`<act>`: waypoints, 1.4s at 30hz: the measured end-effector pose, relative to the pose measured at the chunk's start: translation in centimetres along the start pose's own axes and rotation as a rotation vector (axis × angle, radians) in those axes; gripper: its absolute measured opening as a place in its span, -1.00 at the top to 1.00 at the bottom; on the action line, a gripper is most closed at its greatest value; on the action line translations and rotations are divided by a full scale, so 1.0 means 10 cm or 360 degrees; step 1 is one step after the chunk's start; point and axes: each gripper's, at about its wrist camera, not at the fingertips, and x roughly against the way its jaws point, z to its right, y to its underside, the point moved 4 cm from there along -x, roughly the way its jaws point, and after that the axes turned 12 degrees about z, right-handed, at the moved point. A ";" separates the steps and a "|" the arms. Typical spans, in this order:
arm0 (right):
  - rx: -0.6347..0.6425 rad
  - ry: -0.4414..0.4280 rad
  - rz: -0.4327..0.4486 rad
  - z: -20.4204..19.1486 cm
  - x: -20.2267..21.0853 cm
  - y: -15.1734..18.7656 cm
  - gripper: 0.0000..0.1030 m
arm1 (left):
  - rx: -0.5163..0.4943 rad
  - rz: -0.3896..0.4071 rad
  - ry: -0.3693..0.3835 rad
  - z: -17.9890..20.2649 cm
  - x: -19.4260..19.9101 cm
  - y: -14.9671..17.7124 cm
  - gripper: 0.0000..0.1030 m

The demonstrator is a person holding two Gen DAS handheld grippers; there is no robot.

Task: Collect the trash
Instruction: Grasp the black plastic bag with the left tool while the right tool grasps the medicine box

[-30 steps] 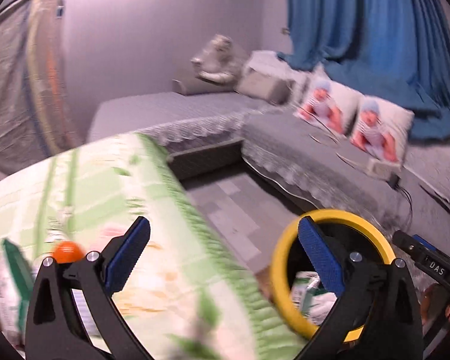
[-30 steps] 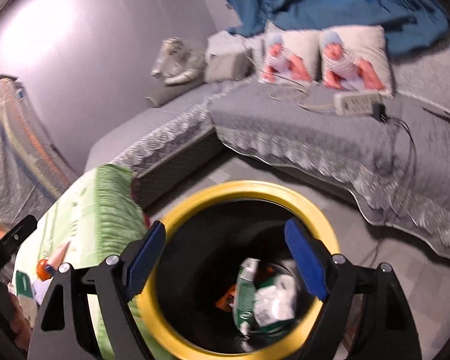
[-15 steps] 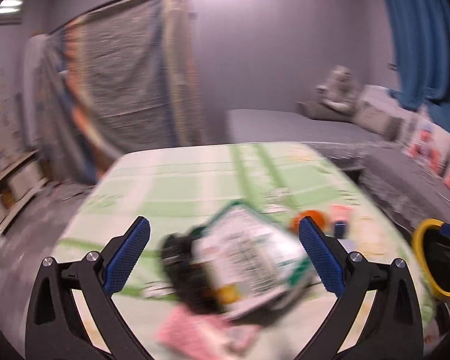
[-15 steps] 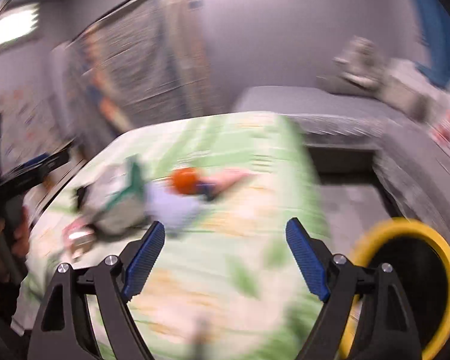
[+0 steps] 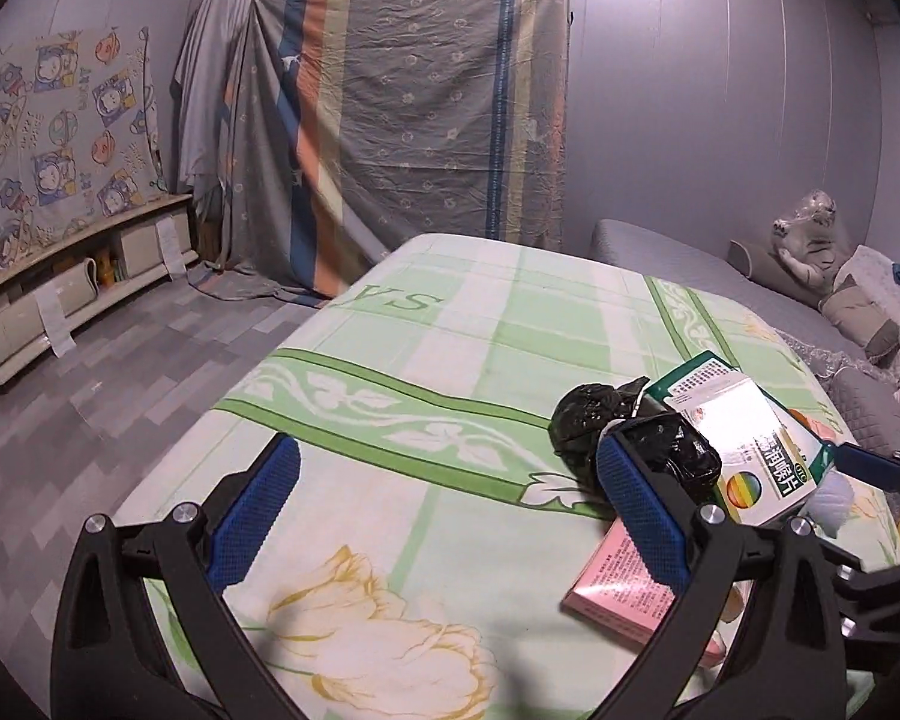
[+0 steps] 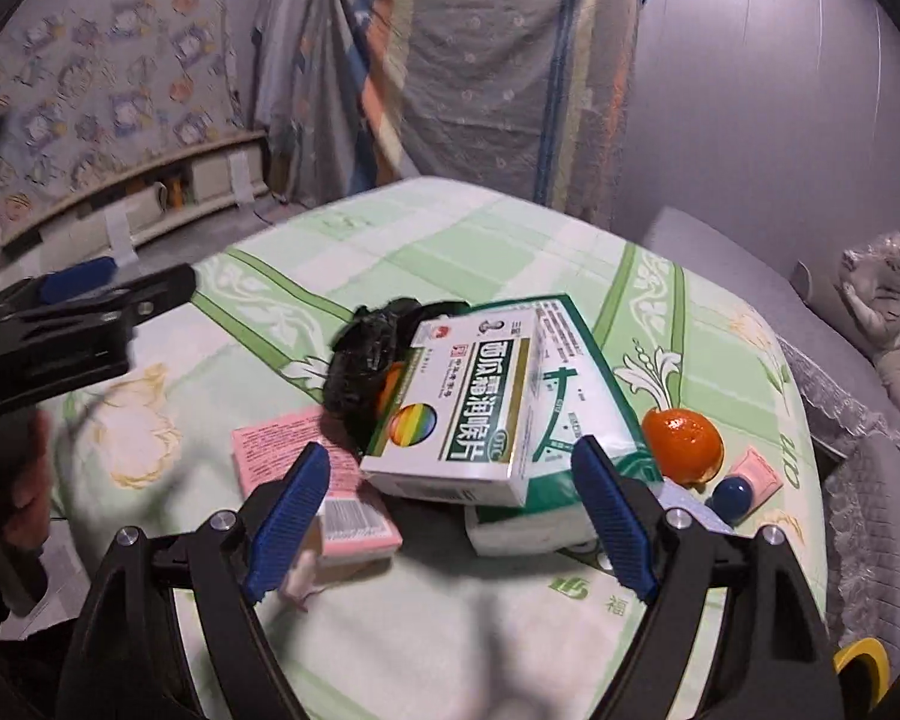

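1. The trash is a small heap on the green flowered table (image 6: 510, 252). On top lies a white and green medicine box (image 6: 468, 402), in the middle of the right wrist view. Its long side runs from the lower left of the frame up toward the upper right.

2. Under it is a bigger green and white pack (image 6: 576, 408). A crumpled black bag (image 6: 366, 360) touches the box at its upper left. A pink box (image 6: 306, 468) lies flat at the lower left.

3. An orange (image 6: 684, 441) sits just to the right of the heap, with a small blue ball (image 6: 731, 497) beside it. I think the ball is a cap, but it is too blurry to be sure.

4. My right gripper (image 6: 450, 516) points straight at the medicine box. Its jaws stand wide apart with nothing in them, and the box's near edge sits just above the gap.

5. My left gripper (image 5: 444, 516) also has its jaws apart and empty. In its view the heap lies off to the right, behind the right finger.

6. So I judge the right hand is the better one for the grab. The jaws look to sit across the box's short side.
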 end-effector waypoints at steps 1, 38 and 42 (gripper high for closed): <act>0.0001 0.0017 -0.0057 0.01 -0.09 -0.01 -0.54 | 0.0009 -0.0009 0.0014 0.00 -0.04 0.01 -0.85; -0.0372 0.0083 0.0014 0.73 0.39 -0.02 -0.31 | -0.0292 -0.0386 0.0318 1.05 -0.75 0.32 -0.84; -0.0412 0.0076 0.0034 0.80 0.49 0.01 -0.31 | -0.0199 -0.0404 0.0281 0.94 -0.82 0.29 -0.09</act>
